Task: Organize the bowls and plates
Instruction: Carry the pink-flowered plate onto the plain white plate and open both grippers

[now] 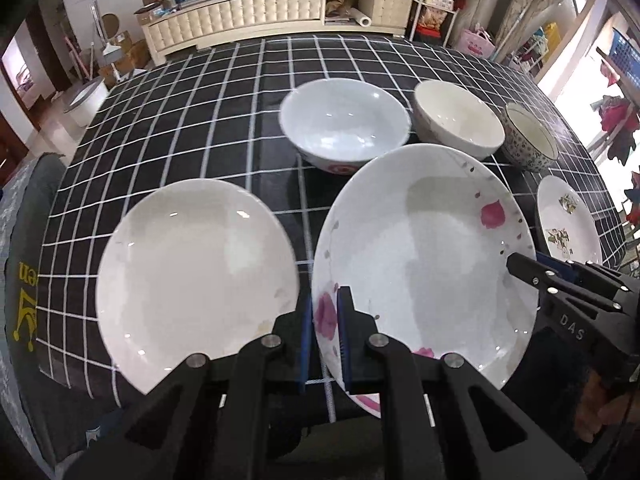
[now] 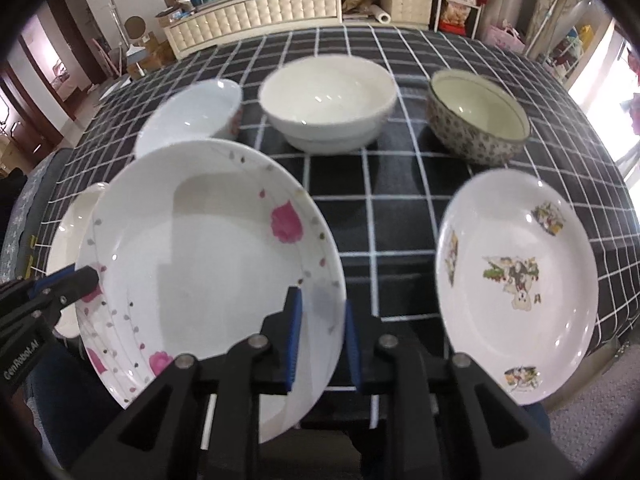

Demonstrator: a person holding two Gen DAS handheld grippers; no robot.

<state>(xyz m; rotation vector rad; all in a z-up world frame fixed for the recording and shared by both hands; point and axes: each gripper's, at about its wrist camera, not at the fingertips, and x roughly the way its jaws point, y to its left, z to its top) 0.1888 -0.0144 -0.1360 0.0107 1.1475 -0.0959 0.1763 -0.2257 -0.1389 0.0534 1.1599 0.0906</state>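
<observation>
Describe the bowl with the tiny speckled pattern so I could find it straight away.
Start at the table with the black-and-white checked cloth. Three bowls stand in a row along its far side, behind the plates. The speckled bowl is at the right end, and it alone has a dark flecked outside; the cream bowl and white bowl are plain-sided.

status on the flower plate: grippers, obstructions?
Left gripper shut on flower plate rim. Right gripper straddles the opposite rim, contact unclear. Plain plate close alongside, bowls behind.
</observation>
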